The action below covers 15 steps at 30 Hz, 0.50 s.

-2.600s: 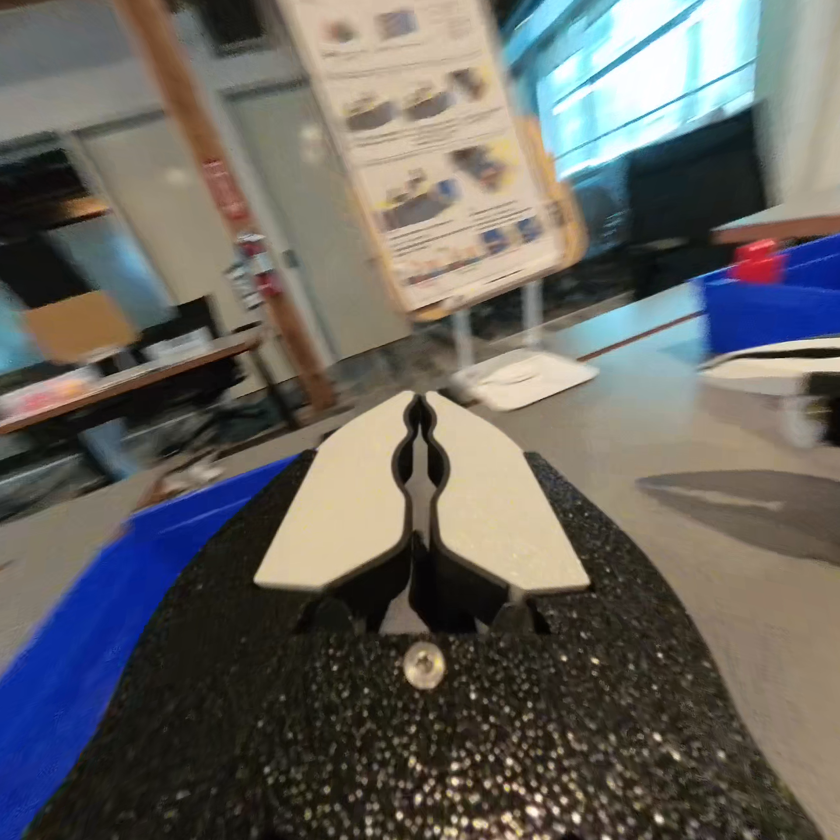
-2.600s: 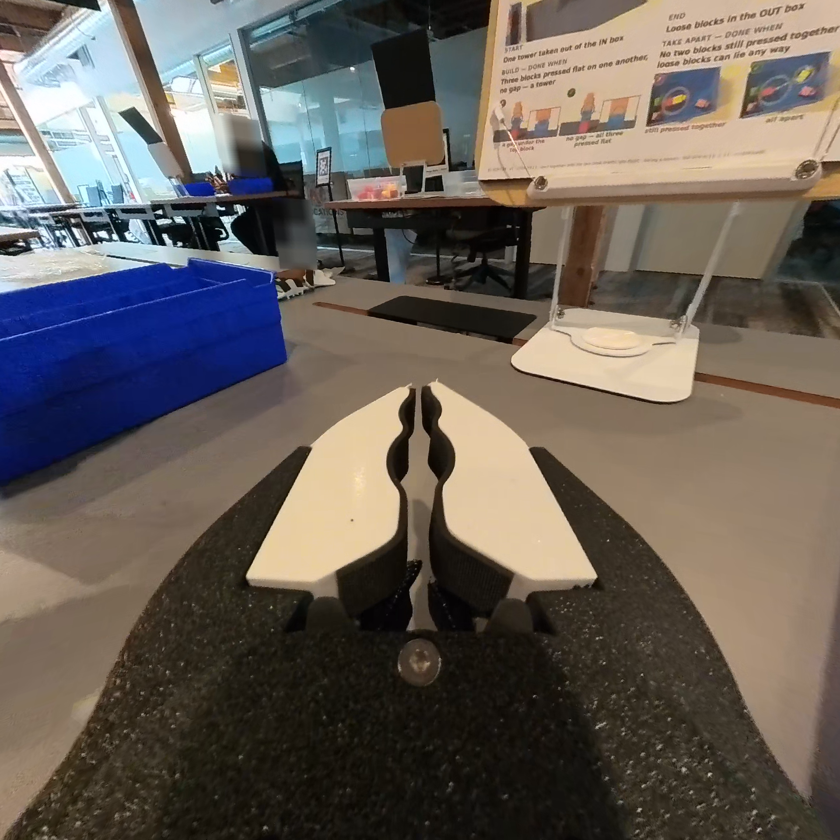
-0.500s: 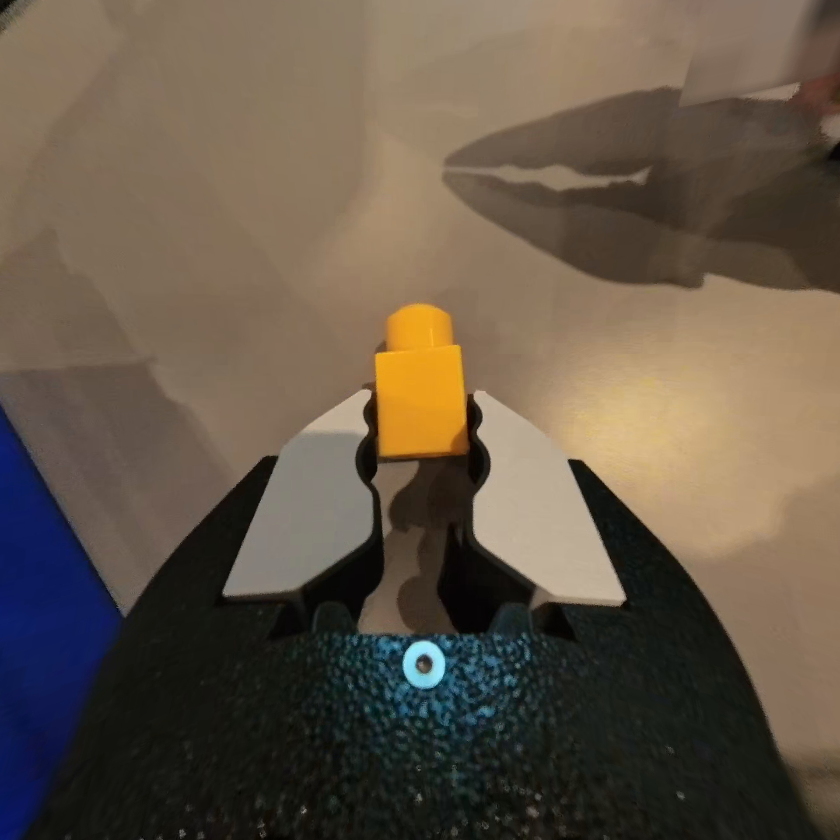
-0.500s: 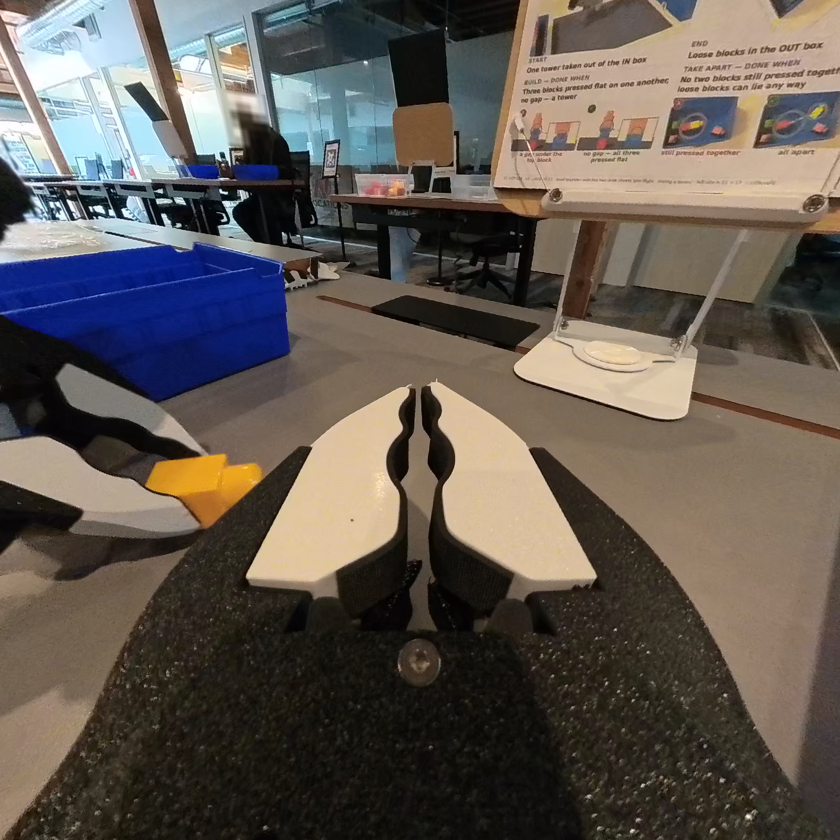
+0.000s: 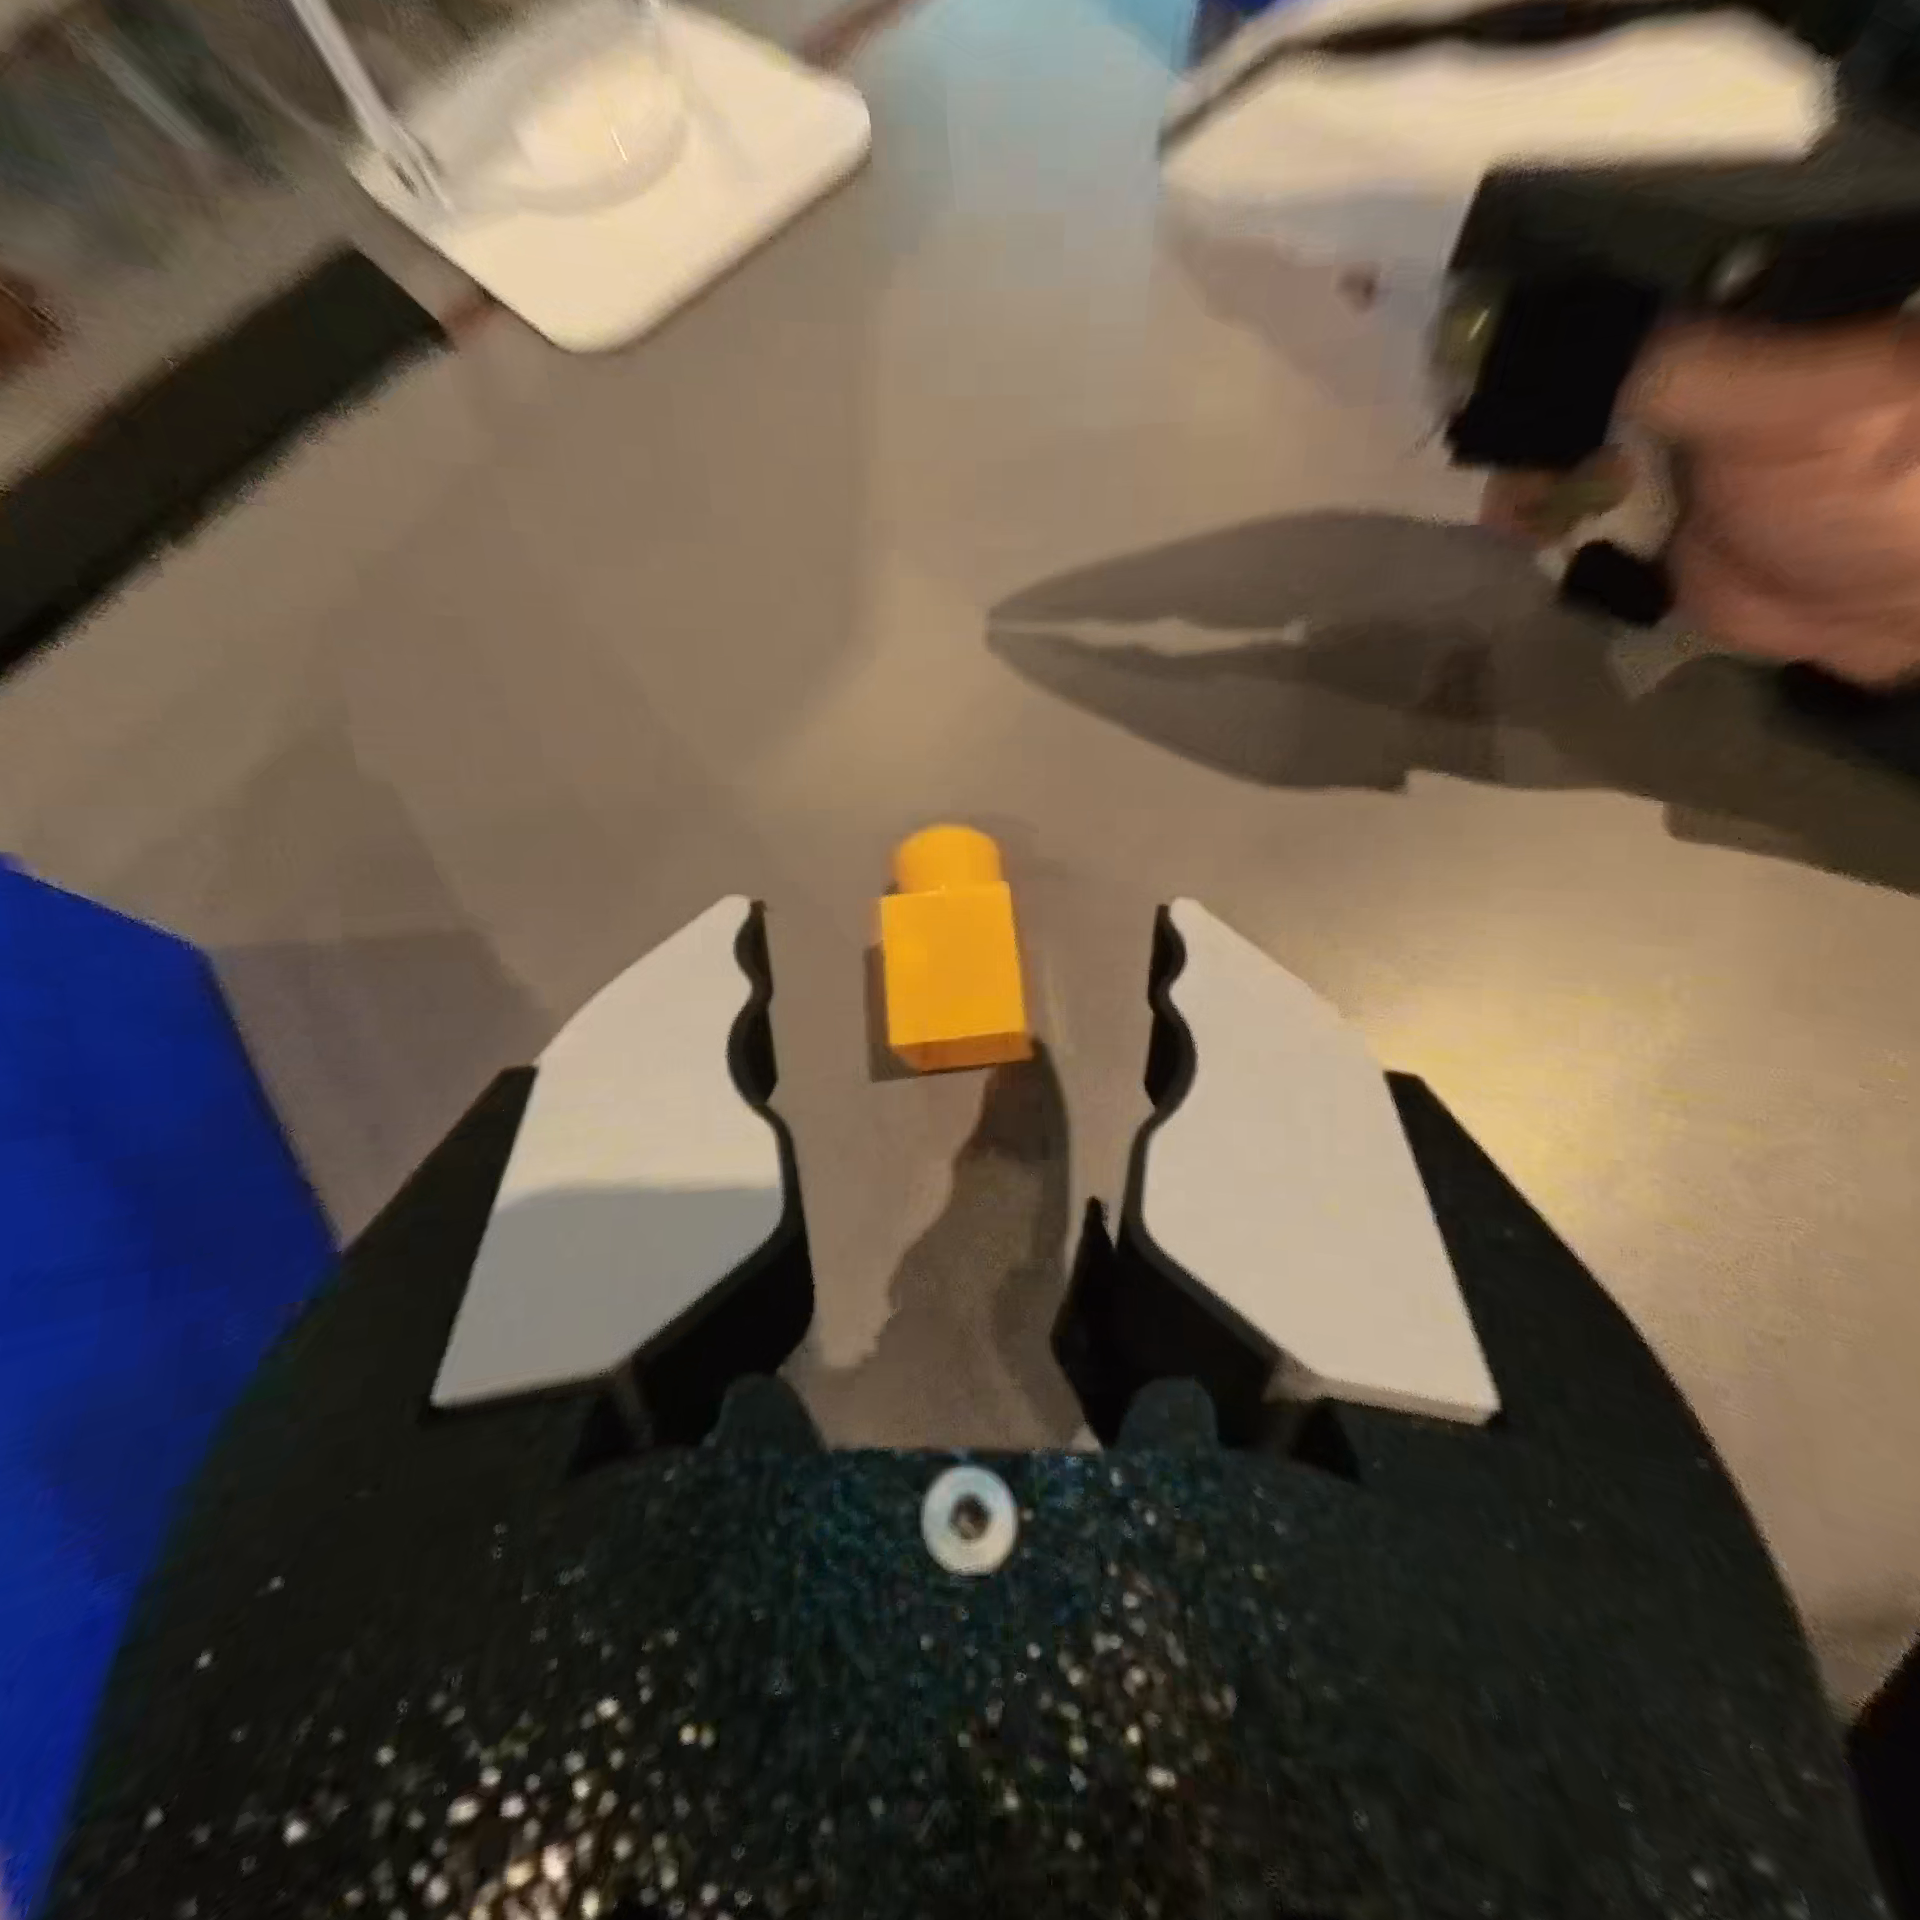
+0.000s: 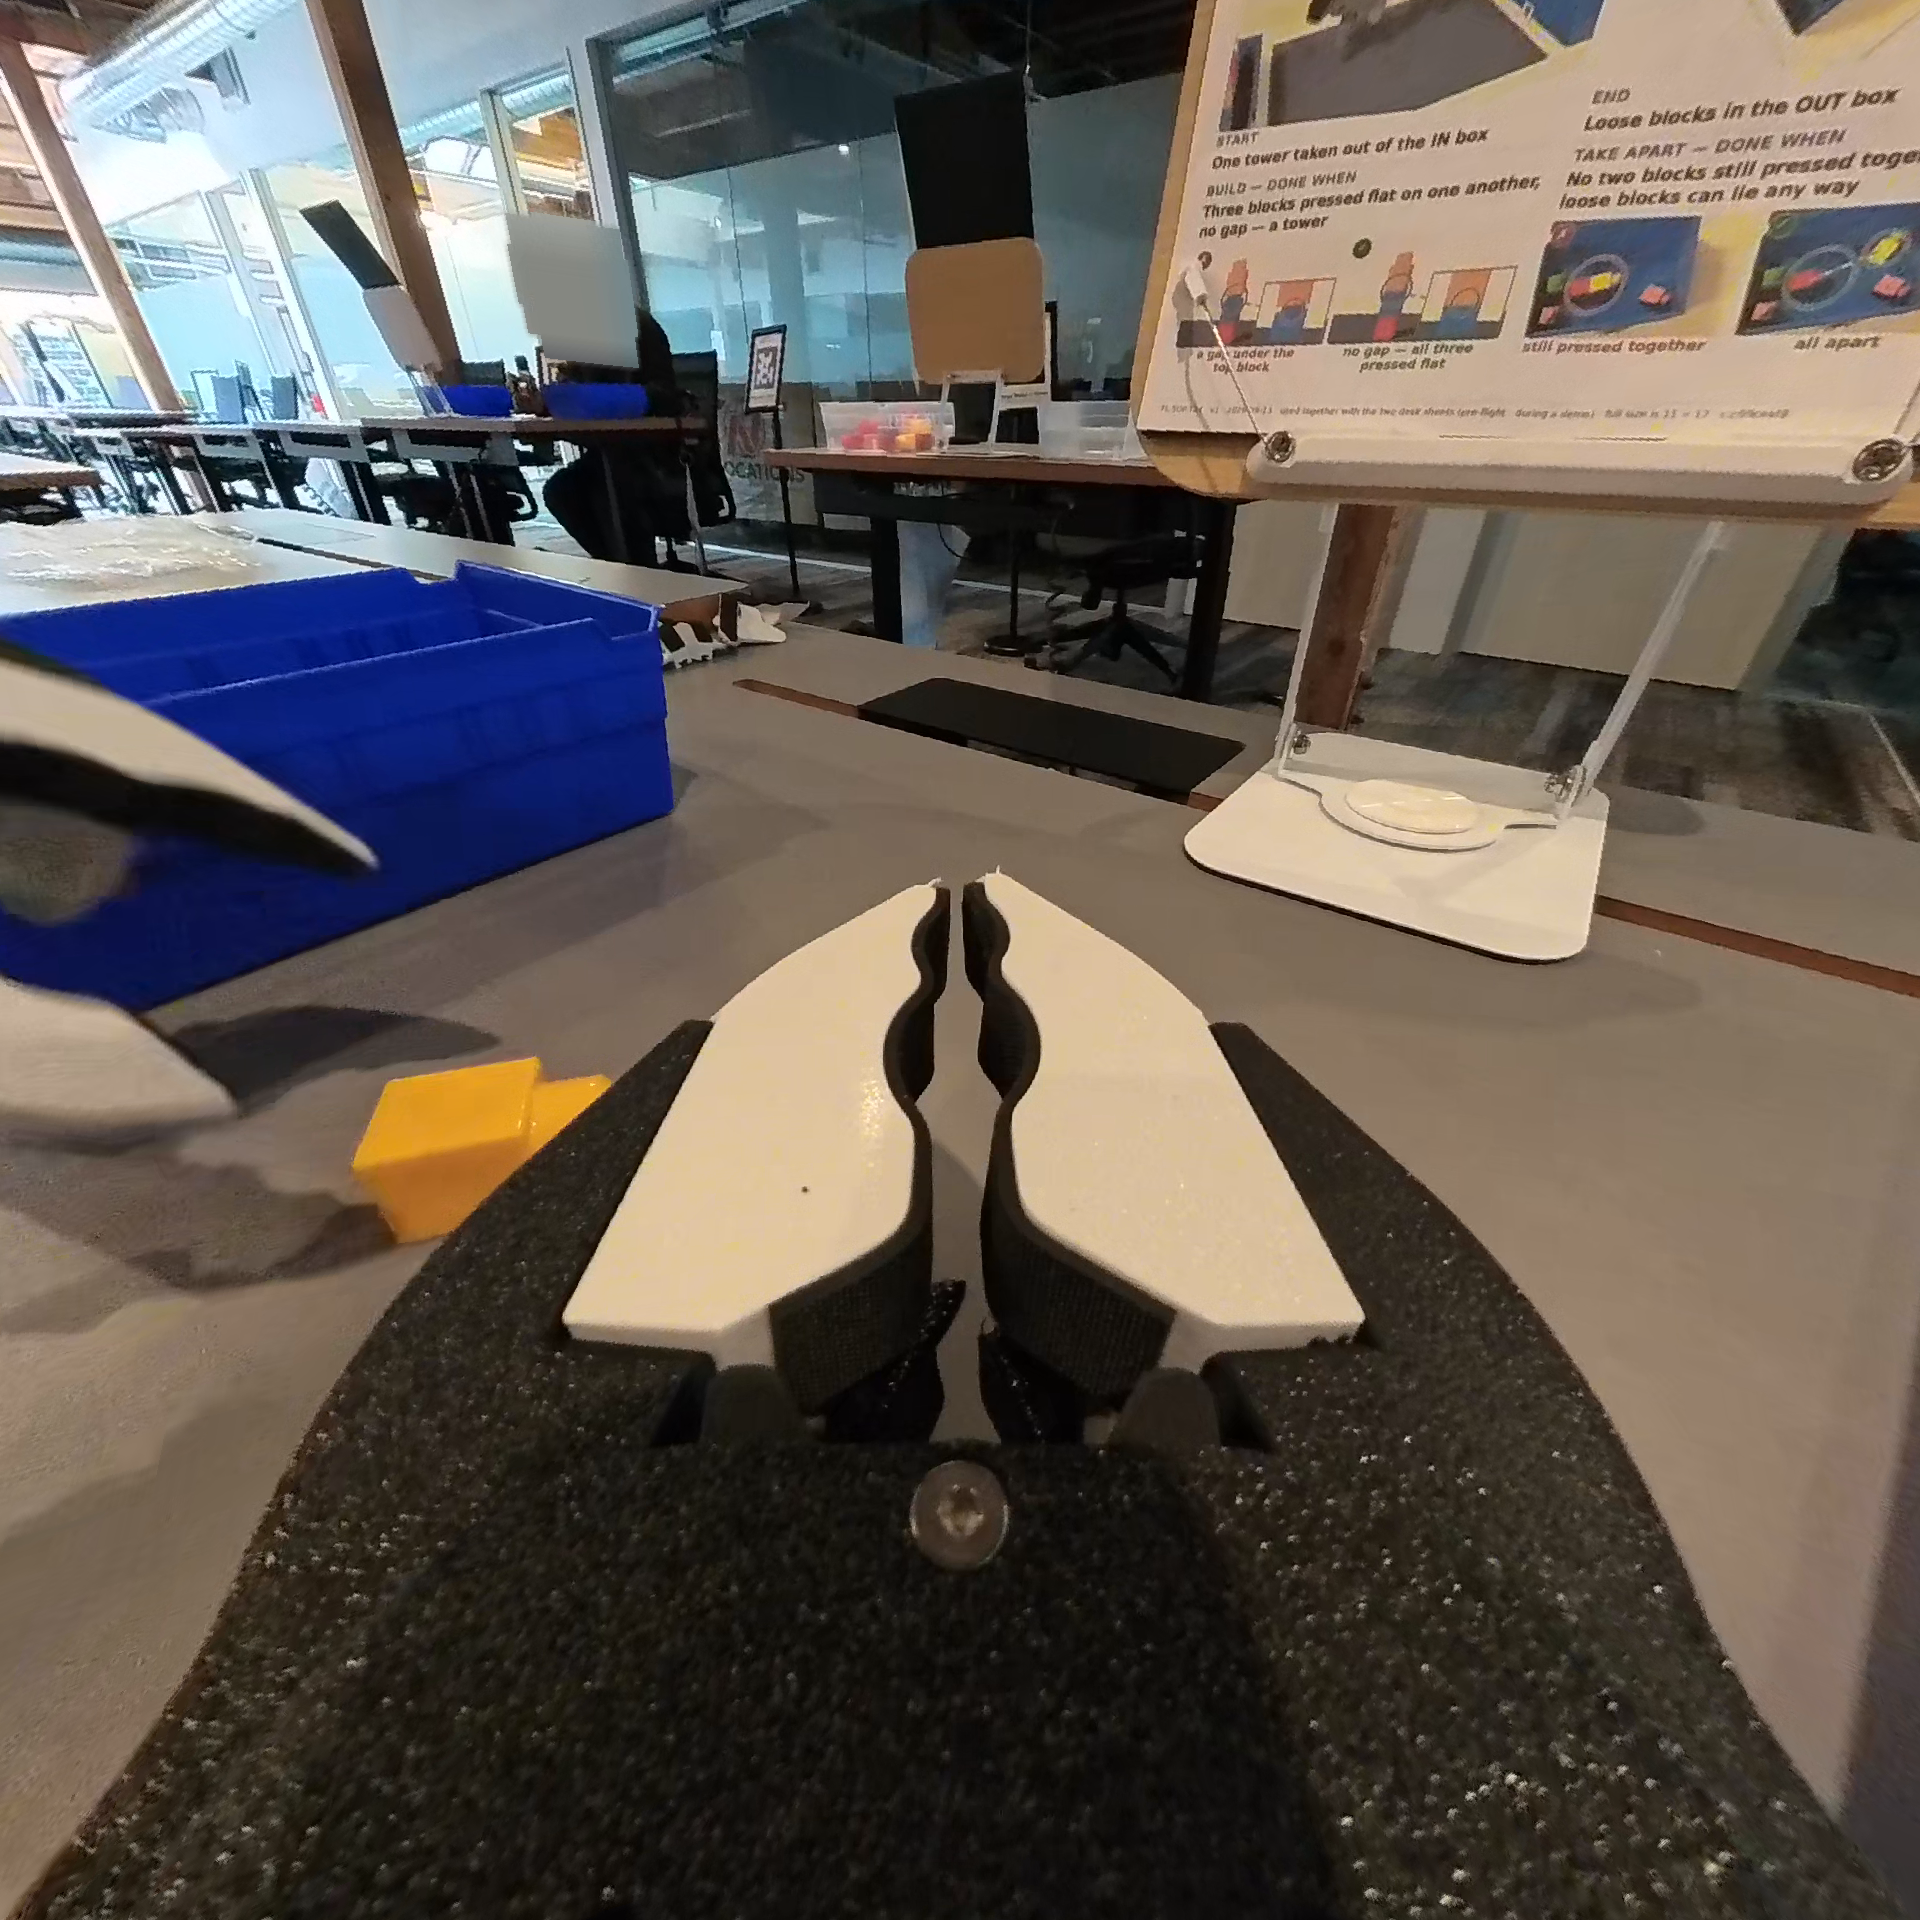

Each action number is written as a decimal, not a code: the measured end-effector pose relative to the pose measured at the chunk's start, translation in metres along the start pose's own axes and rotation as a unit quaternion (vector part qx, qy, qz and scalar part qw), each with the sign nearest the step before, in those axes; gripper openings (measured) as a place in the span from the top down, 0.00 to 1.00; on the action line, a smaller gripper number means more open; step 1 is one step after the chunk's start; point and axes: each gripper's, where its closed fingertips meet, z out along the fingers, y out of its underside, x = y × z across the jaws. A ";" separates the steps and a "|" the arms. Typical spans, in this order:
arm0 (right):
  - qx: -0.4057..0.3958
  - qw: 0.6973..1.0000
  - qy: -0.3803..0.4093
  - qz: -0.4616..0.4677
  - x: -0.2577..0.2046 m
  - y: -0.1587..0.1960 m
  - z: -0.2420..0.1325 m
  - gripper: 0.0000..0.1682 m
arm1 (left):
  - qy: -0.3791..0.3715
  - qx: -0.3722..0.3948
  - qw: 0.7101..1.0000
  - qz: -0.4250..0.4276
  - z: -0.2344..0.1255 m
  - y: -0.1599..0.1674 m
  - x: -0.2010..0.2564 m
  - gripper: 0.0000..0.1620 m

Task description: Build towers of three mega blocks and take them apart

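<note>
yellow mega block [image 5: 951, 982] lies on its side on the smooth grey table [image 5: 623, 644], a single squared plastic body with one round stud that points away from the left gripper [image 5: 956, 925]. it sits between that gripper's two fingers without touching either; the fingers are spread wide apart, with a clear gap on each side of the block. each finger [image 5: 644, 1122] has a flat, matte white top face tapering to a tip, and a black inner edge cut in a wavy profile. the body behind them is rough, glittery black with a small metal screw in the middle.

in the right wrist view the same block [image 6: 457, 1143] rests on the table just left of the right gripper [image 6: 956, 894], stud toward it, with a blurred white fingertip of the left gripper close beside it. the right gripper's fingers are drawn together, only a thin wavy slit between their black padded inner faces, holding nothing.

a glossy blue plastic bin [image 6: 416, 717] with straight walls and inner dividers stands on the table to the left. a white flat-based stand [image 6: 1403, 873] with thin clear struts holds up an instruction board [image 6: 1558, 239] to the right, and a flat black mat [image 6: 1049, 727] lies beyond. a hand [image 5: 1787, 499] grips the right gripper's handle, blurred, in the left wrist view.
</note>
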 end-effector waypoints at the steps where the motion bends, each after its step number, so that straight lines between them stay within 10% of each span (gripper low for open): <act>1: 0.000 1.000 -0.001 0.001 0.000 0.000 0.000 0.99 | -0.018 0.023 1.000 0.006 -0.015 -0.009 -0.007 0.59; 7: 0.004 1.000 -0.003 0.002 -0.002 -0.002 -0.001 0.99 | -0.170 0.067 0.983 -0.015 -0.103 -0.016 -0.083 0.68; 15: 0.004 1.000 -0.001 0.009 0.000 -0.002 -0.001 0.99 | -0.264 -0.086 0.938 -0.209 -0.135 0.097 -0.170 0.62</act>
